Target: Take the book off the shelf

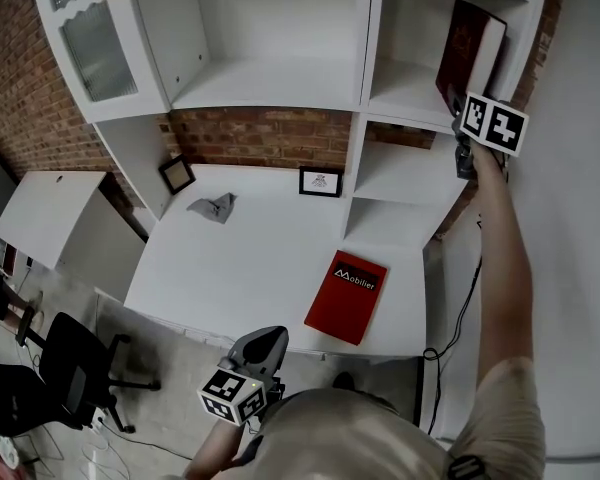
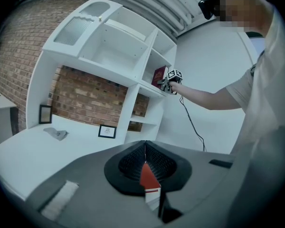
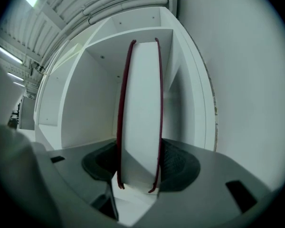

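The right gripper [image 3: 139, 174] apparently pinches the stiff, probably weighty book [image 3: 141, 103] across both covers at its lower open edge.

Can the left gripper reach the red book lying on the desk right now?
Probably yes. The left gripper hovers by the near edge of the desk, the red book lies flat close ahead, and nothing stands between them. Its jaws are shut, so they'd need opening.
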Demonstrator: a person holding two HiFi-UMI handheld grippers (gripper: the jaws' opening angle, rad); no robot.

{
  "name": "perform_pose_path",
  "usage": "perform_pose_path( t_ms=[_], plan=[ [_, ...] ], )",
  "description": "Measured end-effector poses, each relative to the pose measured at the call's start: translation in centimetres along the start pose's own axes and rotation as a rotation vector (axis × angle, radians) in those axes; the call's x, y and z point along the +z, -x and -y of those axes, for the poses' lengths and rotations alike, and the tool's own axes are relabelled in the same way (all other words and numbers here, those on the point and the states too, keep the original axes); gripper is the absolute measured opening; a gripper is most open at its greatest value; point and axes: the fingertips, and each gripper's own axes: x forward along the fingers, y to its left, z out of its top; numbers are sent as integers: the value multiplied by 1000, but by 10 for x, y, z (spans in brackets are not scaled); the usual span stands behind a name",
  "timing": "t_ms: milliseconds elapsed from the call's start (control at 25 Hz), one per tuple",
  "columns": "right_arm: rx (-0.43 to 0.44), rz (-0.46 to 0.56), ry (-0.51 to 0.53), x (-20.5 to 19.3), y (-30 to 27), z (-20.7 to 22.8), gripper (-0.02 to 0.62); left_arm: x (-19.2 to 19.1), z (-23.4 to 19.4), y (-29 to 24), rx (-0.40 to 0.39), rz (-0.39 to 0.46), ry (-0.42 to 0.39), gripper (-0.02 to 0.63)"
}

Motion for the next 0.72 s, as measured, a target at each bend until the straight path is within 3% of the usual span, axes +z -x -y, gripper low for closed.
perform_pose_path(
  t_ms=[320, 720],
  plan=[
    [33, 57, -33, 8, 26, -10, 206, -1, 0, 3, -36, -1, -6, 5],
    [161, 136, -119, 34, 92, -37, 206, -1, 3, 15, -94, -1, -25, 5]
  ],
)
